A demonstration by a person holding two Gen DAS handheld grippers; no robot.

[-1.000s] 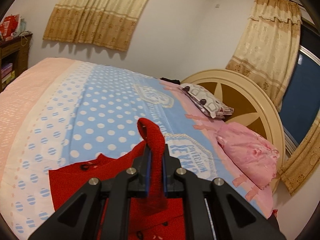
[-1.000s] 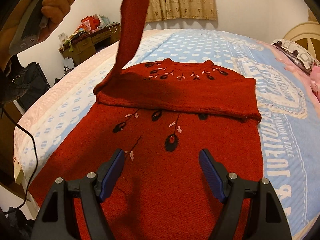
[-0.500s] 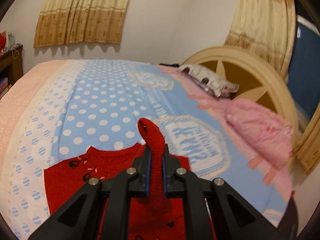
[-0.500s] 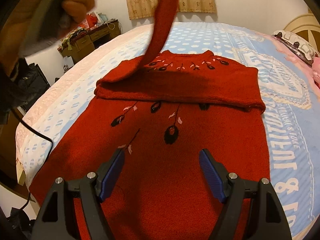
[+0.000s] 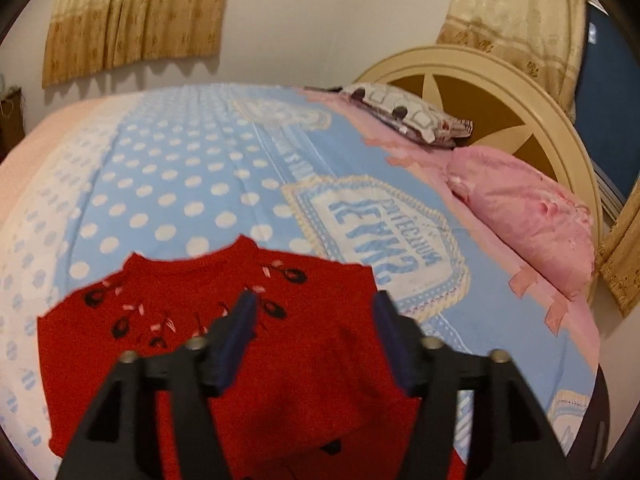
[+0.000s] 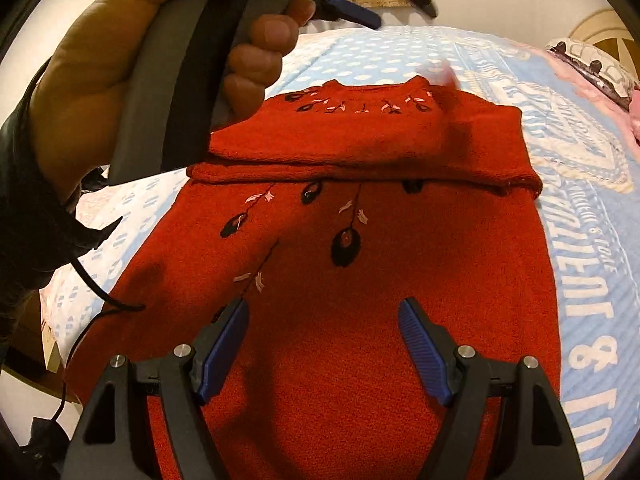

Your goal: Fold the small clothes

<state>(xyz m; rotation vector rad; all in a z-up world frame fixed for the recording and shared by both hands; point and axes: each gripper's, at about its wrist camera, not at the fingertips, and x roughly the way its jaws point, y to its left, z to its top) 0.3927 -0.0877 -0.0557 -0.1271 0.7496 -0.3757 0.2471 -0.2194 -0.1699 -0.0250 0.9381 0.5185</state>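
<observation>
Sleeves in, red sweater (image 6: pixel 360 300) flat on bed (image 5: pixel 192 184); both tools released.
Left tool (image 5: pixel 314 336) and right tool (image 6: pixel 324 344) hover empty; next, pinch both hem corners evenly, fold toward collar.

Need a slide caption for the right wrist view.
Open right gripper hovers over a red sweater, sleeves folded across its chest, on the polka-dot bedspread.

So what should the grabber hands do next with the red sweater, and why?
Probably bring the right gripper down to pinch the near hem of the red sweater. Both grippers are open and empty, the sleeves lie folded across the chest, and the long lower part is spread flat on the bed, unfolded.
</observation>
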